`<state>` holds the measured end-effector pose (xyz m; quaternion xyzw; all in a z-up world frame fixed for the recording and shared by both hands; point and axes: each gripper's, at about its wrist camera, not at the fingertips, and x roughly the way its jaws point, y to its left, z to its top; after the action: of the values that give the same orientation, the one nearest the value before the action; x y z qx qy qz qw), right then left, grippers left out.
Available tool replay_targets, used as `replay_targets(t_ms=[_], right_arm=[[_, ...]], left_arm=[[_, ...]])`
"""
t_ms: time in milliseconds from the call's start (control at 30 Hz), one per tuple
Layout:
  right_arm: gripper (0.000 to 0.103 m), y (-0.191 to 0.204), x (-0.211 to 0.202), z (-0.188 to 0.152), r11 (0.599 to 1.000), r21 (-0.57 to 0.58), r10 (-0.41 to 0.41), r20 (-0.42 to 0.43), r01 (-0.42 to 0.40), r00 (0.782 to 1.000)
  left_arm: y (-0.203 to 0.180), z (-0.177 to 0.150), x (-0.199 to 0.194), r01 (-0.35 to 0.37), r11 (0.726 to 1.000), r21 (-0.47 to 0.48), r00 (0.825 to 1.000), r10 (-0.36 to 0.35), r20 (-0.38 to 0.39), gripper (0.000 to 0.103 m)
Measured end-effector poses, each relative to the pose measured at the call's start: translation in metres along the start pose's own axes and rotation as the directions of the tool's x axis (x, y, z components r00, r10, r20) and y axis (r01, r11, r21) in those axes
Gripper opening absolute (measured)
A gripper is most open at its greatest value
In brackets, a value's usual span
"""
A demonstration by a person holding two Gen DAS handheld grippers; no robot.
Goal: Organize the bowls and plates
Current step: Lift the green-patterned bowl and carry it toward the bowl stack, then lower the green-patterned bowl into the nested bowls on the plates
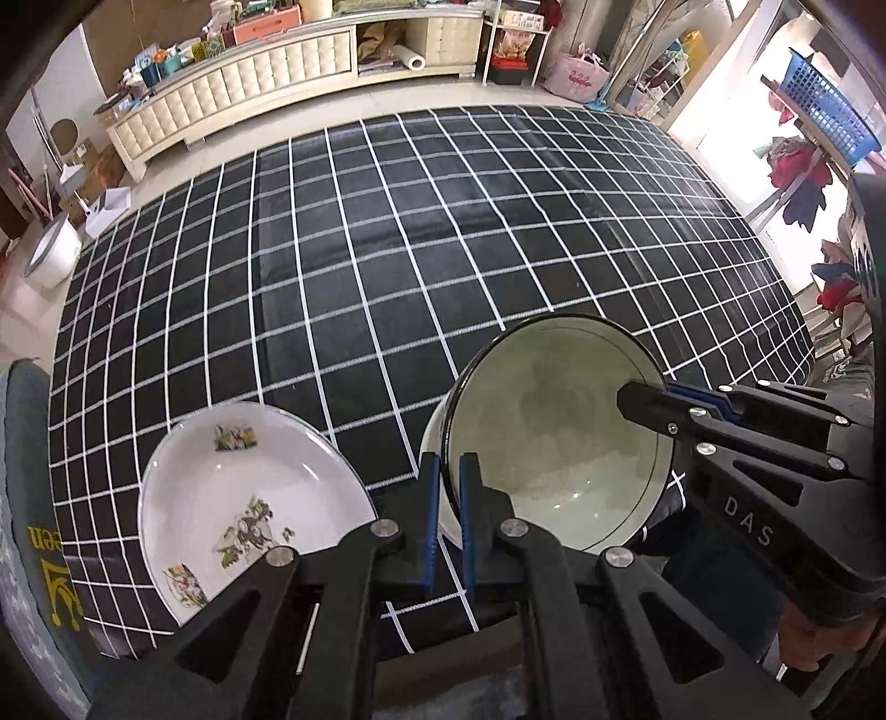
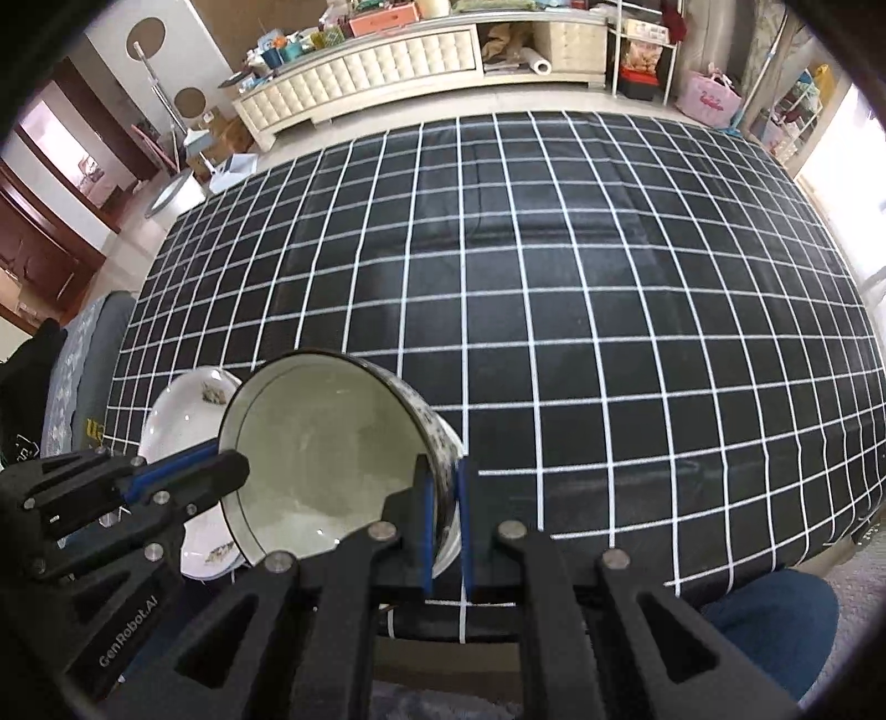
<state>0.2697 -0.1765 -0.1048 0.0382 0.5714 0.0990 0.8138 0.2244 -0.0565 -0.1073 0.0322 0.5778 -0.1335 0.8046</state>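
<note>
The near part of the plate (image 1: 249, 487) is hidden behind the left gripper's black linkage in the left wrist view; in the right wrist view the bowl (image 2: 326, 443) and the other gripper's fingers (image 2: 194, 476) cover most of it. The bowl's underside cannot be seen, so it is unclear if it touches the bench (image 1: 387, 249). The bench's near edge is covered by both tools. Items on the far cabinet (image 2: 421, 50) are too small to identify. The yellow print at the left edge is cut off.
</note>
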Motion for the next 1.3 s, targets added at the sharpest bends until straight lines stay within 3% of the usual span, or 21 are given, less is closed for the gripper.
replay_targets(t_ms=[733,1167,1233,1300], right_arm=[[0.011,0.004,0.026,-0.004,1.0,-0.01,-0.024,-0.093,0.024,0.995],[0.012,0.009,0.026,-0.006,0.997,-0.071,-0.049,-0.095,0.042,0.994],[0.013,0.01,0.025,-0.007,0.995,-0.084,-0.061,-0.097,0.053,0.993],[0.016,0.01,0.021,-0.007,0.994,-0.093,-0.071,-0.085,0.063,0.994]], left_arm=[[0.007,-0.005,0.034,0.018,0.999,-0.028,0.997,-0.019,-0.068,0.005],[0.005,-0.006,0.03,0.038,0.999,-0.027,0.998,-0.039,-0.042,0.005],[0.003,-0.006,0.026,0.037,0.999,-0.016,0.999,-0.037,-0.025,0.009],[0.004,-0.006,0.02,0.039,0.999,-0.011,0.999,-0.039,-0.01,0.019]])
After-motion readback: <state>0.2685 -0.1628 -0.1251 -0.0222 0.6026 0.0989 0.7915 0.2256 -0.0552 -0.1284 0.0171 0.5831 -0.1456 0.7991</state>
